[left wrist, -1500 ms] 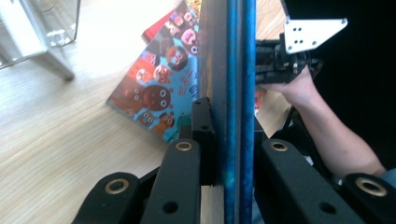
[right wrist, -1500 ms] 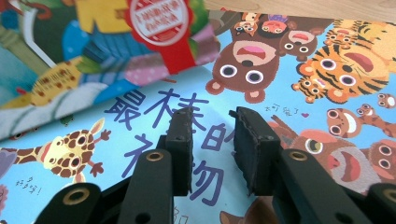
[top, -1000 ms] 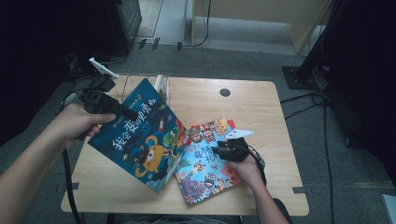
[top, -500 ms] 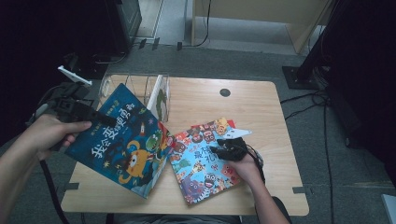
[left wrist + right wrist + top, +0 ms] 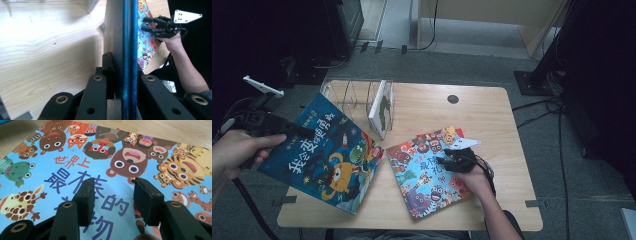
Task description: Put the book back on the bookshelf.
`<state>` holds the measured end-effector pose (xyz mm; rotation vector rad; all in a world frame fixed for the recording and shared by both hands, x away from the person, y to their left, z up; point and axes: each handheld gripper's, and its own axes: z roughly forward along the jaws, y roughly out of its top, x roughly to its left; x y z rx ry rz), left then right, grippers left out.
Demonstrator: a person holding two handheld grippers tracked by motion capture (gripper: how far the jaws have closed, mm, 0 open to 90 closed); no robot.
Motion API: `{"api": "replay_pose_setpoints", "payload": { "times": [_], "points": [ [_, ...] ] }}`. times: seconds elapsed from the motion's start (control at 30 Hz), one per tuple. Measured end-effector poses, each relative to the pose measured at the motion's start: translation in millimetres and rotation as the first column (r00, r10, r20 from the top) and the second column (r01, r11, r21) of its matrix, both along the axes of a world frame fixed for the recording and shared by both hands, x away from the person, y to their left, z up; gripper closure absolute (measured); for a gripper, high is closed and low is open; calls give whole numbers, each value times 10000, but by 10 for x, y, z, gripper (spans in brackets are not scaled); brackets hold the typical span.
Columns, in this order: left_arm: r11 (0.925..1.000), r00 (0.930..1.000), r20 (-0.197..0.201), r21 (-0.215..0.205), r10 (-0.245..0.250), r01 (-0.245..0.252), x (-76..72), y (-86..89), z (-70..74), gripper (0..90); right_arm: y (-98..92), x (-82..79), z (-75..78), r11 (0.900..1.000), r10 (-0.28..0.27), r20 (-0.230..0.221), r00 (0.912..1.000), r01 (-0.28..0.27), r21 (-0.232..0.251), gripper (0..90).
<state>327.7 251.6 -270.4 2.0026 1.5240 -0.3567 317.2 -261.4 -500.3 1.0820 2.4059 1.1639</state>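
A dark blue picture book (image 5: 329, 157) hangs partly over the table's left edge, tilted, and my left gripper (image 5: 302, 132) is shut on its upper left edge. In the left gripper view the book's thin blue edge (image 5: 128, 45) runs up between the jaws of the left gripper (image 5: 127, 72). A light blue animal picture book (image 5: 424, 172) lies flat at the table's front middle. My right gripper (image 5: 444, 160) hovers just over its cover (image 5: 75, 165). The right gripper (image 5: 115, 187) is open; its jaws have just been opening, with nothing between them.
A clear wire book rack (image 5: 352, 95) stands at the back left of the wooden table (image 5: 437, 105), with one white and green book (image 5: 381, 107) upright in it. A red book edge (image 5: 432, 134) shows under the animal book. Cables and dark equipment lie on the floor around.
My left hand has carried the dark blue book to the left, away from the rack and partly past the table's edge. The right hand has stayed over the animal book.
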Motion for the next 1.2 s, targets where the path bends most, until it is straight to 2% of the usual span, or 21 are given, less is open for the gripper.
{"api": "replay_pose_setpoints", "payload": {
  "times": [0.2, 0.3, 0.5, 0.8, 1.07, 1.2],
  "points": [
    [9985, 9987, -26, 242, 501, -501, 59, 154, -17, 821, 2, -2, -1, 10000, 0, 30, 10000, 0, -21, 520],
    [9965, 9968, -146, 299, 783, -779, 134, 229, -34, 822, 4, -2, -1, 10000, 8, 43, 10000, -8, -44, 520],
    [9907, 9933, -128, 754, 1148, -1136, 286, 314, -15, 824, 1, -2, -1, 10000, 11, 26, 10000, -10, -21, 520],
    [9749, 9814, -167, 1190, 1912, -1880, 465, 491, 66, 824, 2, 0, 0, 10000, 2, 38, 10000, -2, -23, 520],
    [9617, 9673, -157, 1133, 2531, -2498, 594, 633, 159, 824, 4, 3, -3, 10000, 18, 89, 10000, -17, -37, 520],
    [9544, 9598, -298, 1188, 2791, -2738, 709, 672, 158, 827, 7, 2, -5, 10000, 25, 101, 9999, -24, -41, 520]
  ]
}}
